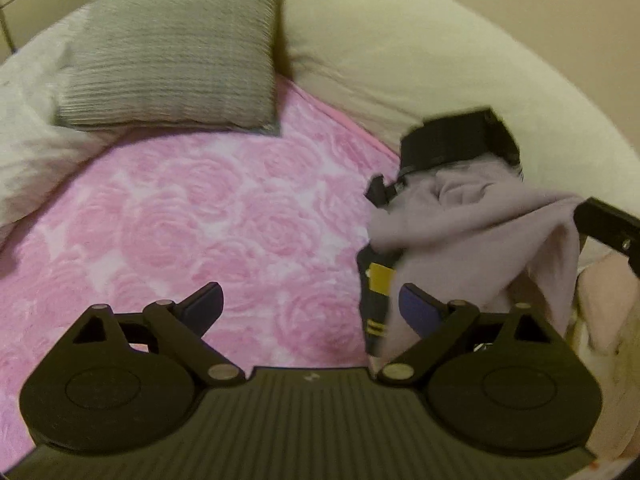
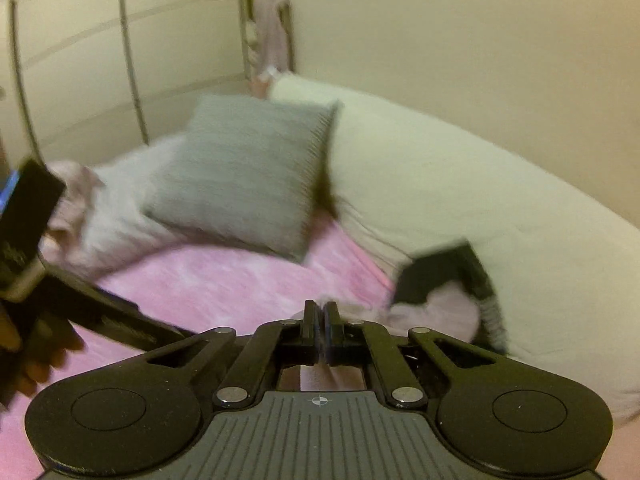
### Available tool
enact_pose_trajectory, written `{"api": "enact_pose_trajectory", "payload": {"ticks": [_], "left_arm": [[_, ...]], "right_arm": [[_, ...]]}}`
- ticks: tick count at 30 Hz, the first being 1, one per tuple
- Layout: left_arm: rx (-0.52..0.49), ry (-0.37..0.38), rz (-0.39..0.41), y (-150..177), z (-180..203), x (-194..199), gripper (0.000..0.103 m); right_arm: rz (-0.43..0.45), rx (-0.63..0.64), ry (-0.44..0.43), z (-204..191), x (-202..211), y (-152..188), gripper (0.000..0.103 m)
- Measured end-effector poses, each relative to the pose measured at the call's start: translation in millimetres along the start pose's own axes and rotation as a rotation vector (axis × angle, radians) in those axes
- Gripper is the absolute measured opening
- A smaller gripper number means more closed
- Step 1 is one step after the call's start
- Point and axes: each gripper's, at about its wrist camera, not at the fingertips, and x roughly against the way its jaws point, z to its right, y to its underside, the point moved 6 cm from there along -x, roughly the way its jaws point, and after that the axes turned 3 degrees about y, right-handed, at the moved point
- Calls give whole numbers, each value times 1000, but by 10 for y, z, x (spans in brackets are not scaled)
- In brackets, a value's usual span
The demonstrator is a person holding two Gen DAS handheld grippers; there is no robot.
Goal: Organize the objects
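Right wrist: right gripper (image 2: 320, 322) pinched on the cloth (image 2: 436, 312), left gripper (image 1: 310, 306) wide open, empty; looks mid-lift, next probably folding.

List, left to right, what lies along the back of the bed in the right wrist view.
Crumpled pale pink bedding → grey ribbed square cushion → long cream bolster → black box with pale lilac cloth.

One grey cushion (image 1: 172, 44), one long cream bolster (image 1: 400, 48), one pink blanket (image 1: 200, 216), one lilac cloth (image 1: 472, 232), one black box (image 1: 452, 140).
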Motion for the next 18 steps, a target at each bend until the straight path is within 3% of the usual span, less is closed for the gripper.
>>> {"api": "enact_pose_trajectory", "payload": {"ticks": [4,8,18], "left_arm": [[77,-43,77,290,-398,647,93],[192,-121,155,840,-949,1445,93],[443,-419,332,2991,-2292,3723,93]], "right_arm": [[78,76,-102,-670,355,-263,0],[124,126,-226,-1482,615,-411,0],[228,185,-623,-3932,1569,-437,0]]}}
